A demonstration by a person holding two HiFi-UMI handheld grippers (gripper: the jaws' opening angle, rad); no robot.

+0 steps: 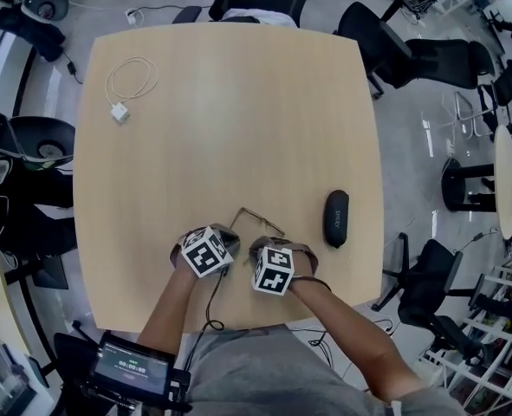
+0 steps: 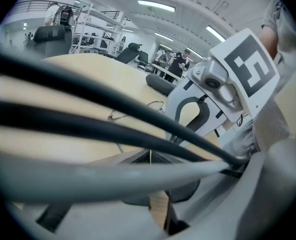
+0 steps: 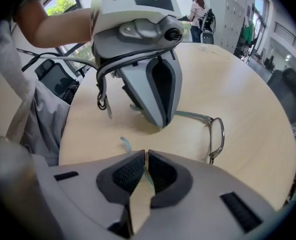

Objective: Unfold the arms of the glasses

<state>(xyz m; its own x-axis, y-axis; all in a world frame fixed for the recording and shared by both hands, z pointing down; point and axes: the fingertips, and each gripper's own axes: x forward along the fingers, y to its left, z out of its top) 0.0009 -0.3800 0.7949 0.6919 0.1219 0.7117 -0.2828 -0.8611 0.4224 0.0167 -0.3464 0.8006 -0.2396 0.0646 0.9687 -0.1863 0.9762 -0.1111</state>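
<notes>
Thin metal-framed glasses (image 1: 262,222) lie on the wooden table (image 1: 230,111) near its front edge. In the right gripper view the lens frame (image 3: 216,136) stands on edge, with one arm running from it to my left gripper (image 3: 160,120), whose jaws are closed on that arm. My right gripper (image 3: 145,164) is shut on the other thin teal-tipped arm (image 3: 124,144), which passes between its pads. In the head view the left gripper (image 1: 231,232) and the right gripper (image 1: 264,251) sit side by side just in front of the glasses. Dark cables cross the left gripper view and hide much of the left gripper (image 2: 150,156).
A black glasses case (image 1: 335,217) lies right of the glasses. A white charger with a coiled cable (image 1: 126,89) rests at the table's far left. Office chairs (image 1: 411,55) stand around the table. A screen device (image 1: 132,369) sits below the front edge.
</notes>
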